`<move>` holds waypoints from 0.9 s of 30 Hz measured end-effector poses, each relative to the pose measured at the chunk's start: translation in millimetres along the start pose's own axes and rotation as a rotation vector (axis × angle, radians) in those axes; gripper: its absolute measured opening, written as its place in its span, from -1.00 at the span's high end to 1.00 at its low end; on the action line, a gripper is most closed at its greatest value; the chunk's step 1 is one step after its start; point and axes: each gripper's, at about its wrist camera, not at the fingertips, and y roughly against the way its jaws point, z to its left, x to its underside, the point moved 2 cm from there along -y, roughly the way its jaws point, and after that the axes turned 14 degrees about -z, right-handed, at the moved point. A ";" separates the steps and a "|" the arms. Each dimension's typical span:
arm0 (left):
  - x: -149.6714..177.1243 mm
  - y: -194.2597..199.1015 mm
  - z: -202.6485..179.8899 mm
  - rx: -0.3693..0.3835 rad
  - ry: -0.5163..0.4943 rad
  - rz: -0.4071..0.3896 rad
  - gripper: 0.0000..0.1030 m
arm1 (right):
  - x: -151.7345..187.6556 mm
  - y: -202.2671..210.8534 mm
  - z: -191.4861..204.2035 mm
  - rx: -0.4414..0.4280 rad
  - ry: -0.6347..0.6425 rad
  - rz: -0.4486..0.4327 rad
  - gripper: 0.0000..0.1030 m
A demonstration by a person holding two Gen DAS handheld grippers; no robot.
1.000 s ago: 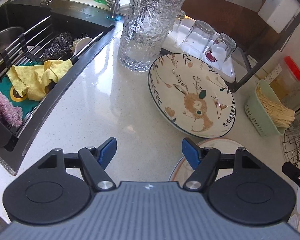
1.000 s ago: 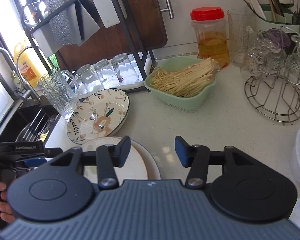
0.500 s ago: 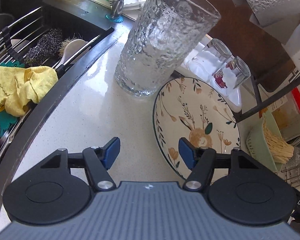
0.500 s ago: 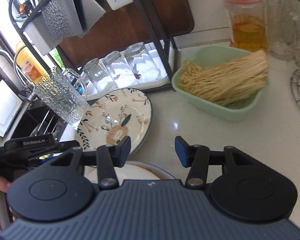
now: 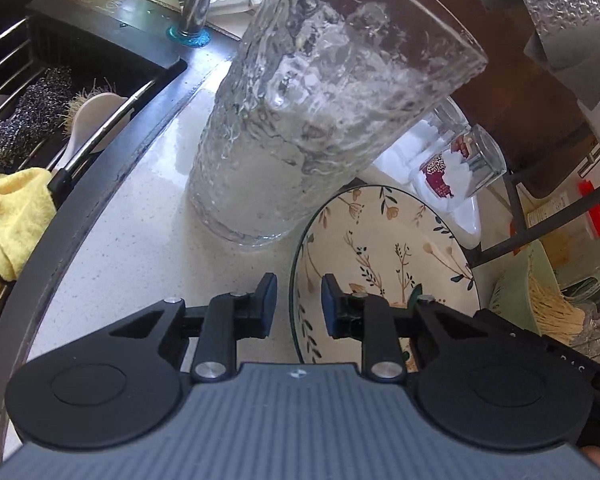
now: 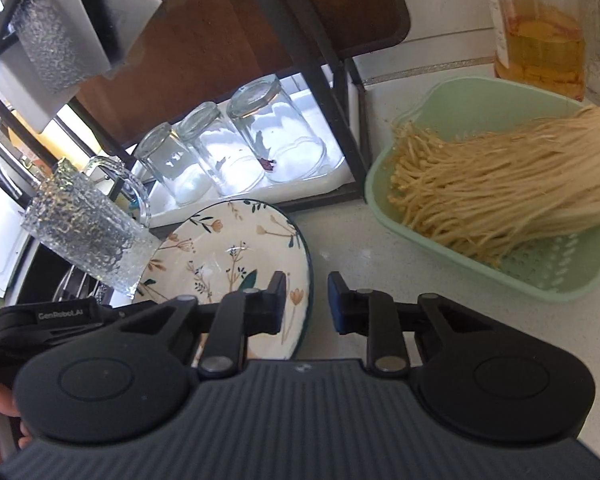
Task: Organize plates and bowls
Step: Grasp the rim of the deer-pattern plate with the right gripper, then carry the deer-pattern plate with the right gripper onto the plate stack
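Observation:
A cream plate with a floral and rabbit pattern and a dark rim (image 5: 384,256) lies on the white counter; it also shows in the right wrist view (image 6: 228,256). My left gripper (image 5: 295,306) is partly closed, its jaws astride the plate's left rim, one fingertip outside and one over the plate. My right gripper (image 6: 307,302) is partly closed too, its jaws astride the plate's right rim. Neither pair of pads visibly presses the rim. The left gripper's body shows at the lower left of the right wrist view.
A tall textured glass (image 5: 320,112) stands right beside the plate's far left edge. Behind are upturned glasses (image 6: 236,152) on a white tray under a black rack. A green basket of noodles (image 6: 500,196) sits right. The sink (image 5: 60,92) lies left.
Both grippers have moved forward and down to the patterned plate and narrowed their jaws around its opposite rims. The plain plate nearer me has dropped out of view.

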 end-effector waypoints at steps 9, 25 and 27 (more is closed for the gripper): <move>0.2 -1.8 -11.4 -0.017 -0.066 0.012 0.64 | 6.1 -23.1 0.3 0.009 -0.016 0.043 0.61; -4.1 15.2 -25.9 0.060 -0.038 -0.040 0.64 | -17.1 2.8 -16.0 -0.014 -0.093 -0.012 0.60; -5.1 16.6 -29.2 0.059 -0.039 -0.038 0.64 | -20.8 6.5 -18.4 -0.022 -0.106 -0.013 0.60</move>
